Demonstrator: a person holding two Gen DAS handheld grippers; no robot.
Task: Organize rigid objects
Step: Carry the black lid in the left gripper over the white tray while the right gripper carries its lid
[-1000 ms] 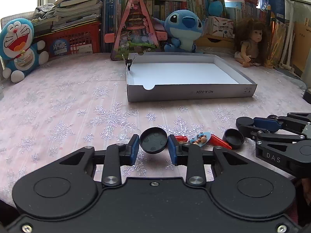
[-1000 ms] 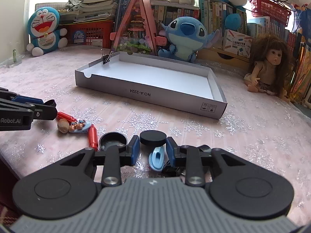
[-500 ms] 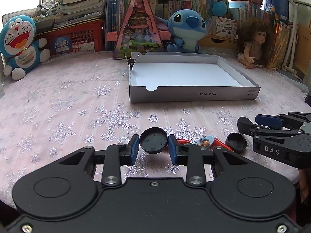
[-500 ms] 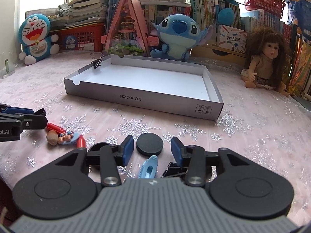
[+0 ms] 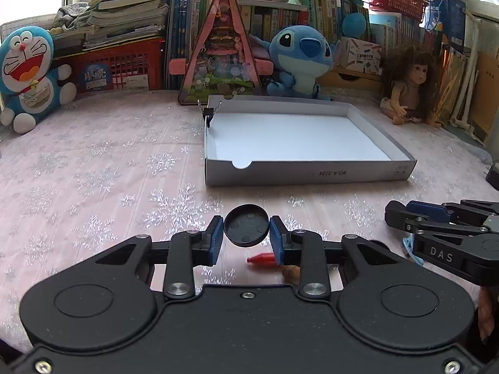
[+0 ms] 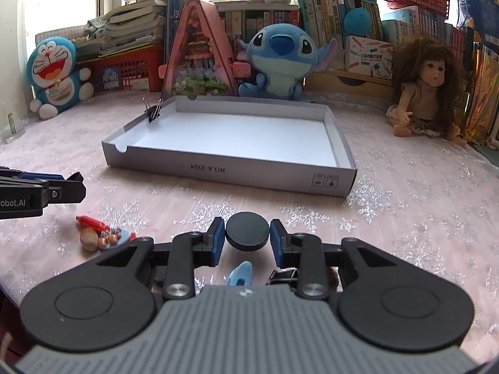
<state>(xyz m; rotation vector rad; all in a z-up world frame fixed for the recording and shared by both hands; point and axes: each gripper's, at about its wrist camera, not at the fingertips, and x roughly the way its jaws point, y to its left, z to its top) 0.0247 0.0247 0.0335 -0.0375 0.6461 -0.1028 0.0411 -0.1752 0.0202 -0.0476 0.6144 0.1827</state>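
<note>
My left gripper (image 5: 246, 240) is shut on a black round cap (image 5: 246, 230), hollow side towards the camera, held just above the cloth. The jaws of my right gripper (image 6: 247, 243) are closing, and their blue pads (image 6: 218, 243) meet the sides of a flat black disc (image 6: 247, 231). A shallow white box (image 6: 218, 171) lies open beyond both grippers, with a black binder clip (image 6: 153, 113) on its far left corner. A red piece (image 6: 90, 222), a brown shell (image 6: 89, 243) and a small figurine charm (image 6: 113, 238) lie between the two grippers.
A light blue clip (image 6: 239, 275) and a black clip (image 6: 282, 275) lie under the right gripper. Plush toys, a doll (image 6: 427, 93), a triangular toy house (image 6: 196, 56) and books line the back of the snowflake cloth. The left gripper's tip (image 6: 78, 187) shows in the right wrist view.
The right gripper's jaws spread wider around the black disc, then closed in until the pads met it. The left gripper kept its hold on the cap and barely moved.
</note>
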